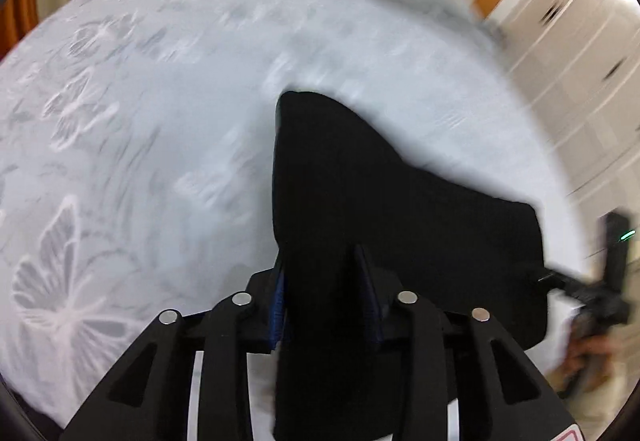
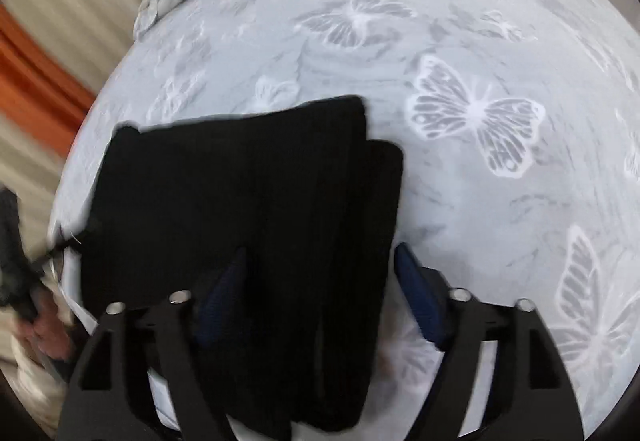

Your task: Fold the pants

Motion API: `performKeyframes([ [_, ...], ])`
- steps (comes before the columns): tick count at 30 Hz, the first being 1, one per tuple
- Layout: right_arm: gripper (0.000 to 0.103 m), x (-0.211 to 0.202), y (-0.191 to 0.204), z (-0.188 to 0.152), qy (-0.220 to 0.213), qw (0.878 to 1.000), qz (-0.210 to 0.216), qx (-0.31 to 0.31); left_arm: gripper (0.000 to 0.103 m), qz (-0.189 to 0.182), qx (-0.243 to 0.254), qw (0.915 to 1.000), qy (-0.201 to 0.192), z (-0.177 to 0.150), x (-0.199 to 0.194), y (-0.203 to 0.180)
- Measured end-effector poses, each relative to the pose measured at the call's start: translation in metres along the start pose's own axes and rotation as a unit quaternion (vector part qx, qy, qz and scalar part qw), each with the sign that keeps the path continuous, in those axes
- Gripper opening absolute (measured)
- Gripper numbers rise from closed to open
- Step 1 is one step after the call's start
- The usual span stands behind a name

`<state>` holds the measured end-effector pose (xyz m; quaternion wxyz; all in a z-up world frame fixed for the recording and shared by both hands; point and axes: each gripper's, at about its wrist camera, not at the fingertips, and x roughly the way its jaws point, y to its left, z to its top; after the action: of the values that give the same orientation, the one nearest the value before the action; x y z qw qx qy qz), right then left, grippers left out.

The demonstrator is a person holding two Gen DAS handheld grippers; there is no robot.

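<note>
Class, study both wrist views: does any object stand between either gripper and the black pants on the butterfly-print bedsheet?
Nothing visible does. The black pants already lie between the fingers of the left gripper and of the right gripper. Around them there is only butterfly-print bedsheet.

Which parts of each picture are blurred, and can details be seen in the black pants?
Left wrist view: motion blur smears the butterfly bedsheet and the cabinets; the pants are featureless black. Right wrist view: sharper centre, crisp butterfly, blurred curtain; pants show faint fold edges.
</note>
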<state>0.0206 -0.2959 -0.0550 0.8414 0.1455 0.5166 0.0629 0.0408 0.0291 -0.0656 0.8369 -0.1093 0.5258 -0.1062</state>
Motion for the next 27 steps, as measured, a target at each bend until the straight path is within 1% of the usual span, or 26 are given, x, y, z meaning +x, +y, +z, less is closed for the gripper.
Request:
performKeyframes([
  [1, 0.072, -0.012, 0.005, 0.003, -0.029, 1.000, -0.005, -0.011, 0.038, 0.001, -0.009, 0.9999, -0.006, 0.000, 0.002, 0.002],
  [2, 0.073, -0.024, 0.010, 0.005, -0.060, 0.998, -0.007, -0.025, 0.038, -0.003, -0.018, 0.9996, -0.024, 0.001, -0.005, 0.002],
  [3, 0.079, -0.034, 0.014, 0.008, -0.085, 0.996, -0.007, -0.037, 0.042, -0.002, -0.013, 0.9993, -0.036, 0.002, -0.012, -0.001],
  [4, 0.081, -0.035, 0.017, 0.012, -0.092, 0.995, -0.006, -0.040, 0.048, 0.002, -0.003, 0.9985, -0.055, 0.003, -0.023, -0.006],
  [5, 0.081, -0.029, 0.020, 0.018, -0.089, 0.995, -0.007, -0.038, 0.053, 0.010, 0.004, 0.9968, -0.080, 0.005, -0.031, -0.011],
  [6, 0.081, -0.019, 0.021, 0.023, -0.077, 0.996, -0.009, -0.035, 0.065, 0.021, 0.011, 0.9944, -0.103, 0.006, -0.039, -0.017],
  [7, 0.080, -0.008, 0.023, 0.026, -0.063, 0.997, -0.010, -0.033, 0.070, 0.036, 0.023, 0.9908, -0.128, 0.008, -0.045, -0.025],
  [8, 0.061, 0.003, 0.024, 0.027, -0.048, 0.998, -0.007, -0.035, 0.074, 0.048, 0.037, 0.9879, -0.142, 0.008, -0.048, -0.033],
  [9, 0.028, 0.020, 0.025, 0.028, -0.020, 0.999, 0.000, -0.044, 0.074, 0.056, 0.048, 0.9863, -0.147, 0.011, -0.046, -0.039],
  [10, 0.019, 0.029, 0.027, 0.033, -0.015, 0.999, -0.003, -0.048, 0.074, 0.066, 0.062, 0.9848, -0.148, 0.012, -0.042, -0.046],
  [11, 0.012, 0.025, 0.036, 0.037, -0.030, 0.998, -0.015, -0.059, 0.074, 0.074, 0.073, 0.9839, -0.146, 0.016, -0.037, -0.051],
  [12, 0.006, 0.018, 0.042, 0.038, -0.039, 0.997, -0.006, -0.066, 0.074, 0.080, 0.082, 0.9838, -0.138, 0.017, -0.029, -0.057],
  [13, 0.006, 0.007, 0.048, 0.039, -0.053, 0.996, 0.004, -0.073, 0.074, 0.083, 0.084, 0.9844, -0.131, 0.018, -0.022, -0.062],
  [14, 0.006, -0.002, 0.053, 0.041, -0.070, 0.994, 0.000, -0.085, 0.074, 0.084, 0.084, 0.9855, -0.121, 0.019, -0.017, -0.062],
  [15, 0.008, -0.002, 0.052, 0.042, -0.075, 0.993, -0.015, -0.090, 0.074, 0.080, 0.084, 0.9875, -0.106, 0.019, -0.010, -0.063],
  [16, 0.012, 0.004, 0.048, 0.041, -0.067, 0.993, -0.039, -0.090, 0.074, 0.077, 0.083, 0.9889, -0.097, 0.020, -0.004, -0.064],
  [17, 0.019, 0.015, 0.042, 0.042, -0.047, 0.993, -0.063, -0.087, 0.074, 0.075, 0.080, 0.9900, -0.089, 0.021, 0.001, -0.063],
  [18, 0.022, 0.024, 0.033, 0.042, -0.037, 0.993, -0.087, -0.063, 0.074, 0.075, 0.080, 0.9907, -0.080, 0.020, 0.007, -0.063],
  [19, 0.022, 0.022, 0.029, 0.042, -0.040, 0.995, -0.080, -0.042, 0.074, 0.080, 0.080, 0.9908, -0.075, 0.018, 0.012, -0.061],
  [20, 0.022, 0.012, 0.031, 0.040, -0.054, 0.996, -0.056, -0.034, 0.074, 0.086, 0.080, 0.9905, -0.071, 0.017, 0.015, -0.062],
  [23, 0.022, -0.020, 0.052, 0.031, -0.101, 0.990, -0.048, -0.083, 0.074, 0.105, 0.087, 0.9879, -0.073, 0.016, 0.020, -0.061],
  [24, 0.022, -0.029, 0.062, 0.025, -0.115, 0.988, -0.033, -0.101, 0.074, 0.106, 0.090, 0.9876, -0.073, 0.014, 0.019, -0.061],
  [25, 0.022, -0.033, 0.067, 0.021, -0.118, 0.987, -0.021, -0.110, 0.074, 0.107, 0.091, 0.9874, -0.073, 0.013, 0.019, -0.060],
  [26, 0.022, -0.030, 0.073, 0.017, -0.111, 0.987, -0.015, -0.119, 0.074, 0.110, 0.093, 0.9870, -0.073, 0.012, 0.020, -0.060],
  [27, 0.022, -0.022, 0.075, 0.016, -0.097, 0.987, -0.018, -0.126, 0.074, 0.113, 0.094, 0.9865, -0.073, 0.011, 0.021, -0.060],
])
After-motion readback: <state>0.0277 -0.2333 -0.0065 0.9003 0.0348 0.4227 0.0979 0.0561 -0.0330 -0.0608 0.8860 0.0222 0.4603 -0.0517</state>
